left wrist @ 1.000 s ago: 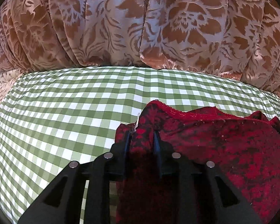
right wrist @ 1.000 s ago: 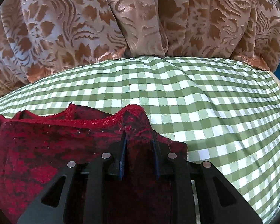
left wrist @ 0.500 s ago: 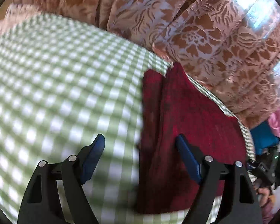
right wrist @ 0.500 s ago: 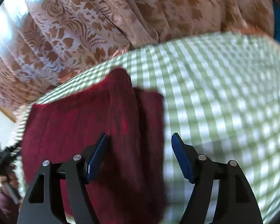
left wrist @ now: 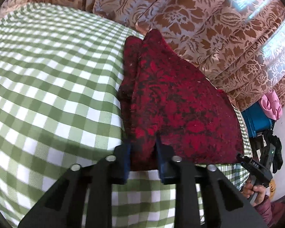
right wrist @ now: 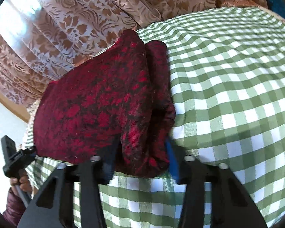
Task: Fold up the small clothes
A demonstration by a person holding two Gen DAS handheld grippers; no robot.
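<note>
Checked tabletop (left wrist: 47, 76), curtain (left wrist: 209, 28) behind: we find left tool (left wrist: 143, 152) and right tool (right wrist: 140, 155) each clamped on the red garment's (left wrist: 180, 98) near edge; bunched layers may slip, skewing the fold.

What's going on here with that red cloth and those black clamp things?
A person is folding a small red patterned garment on a green checked tablecloth, using a handheld two-finger gripper in each hand. The left gripper is pinching the near edge at one end, and the right gripper has its fingers around a bunched fold at the other end. The cloth lies partly folded, near the brown floral curtain.
</note>
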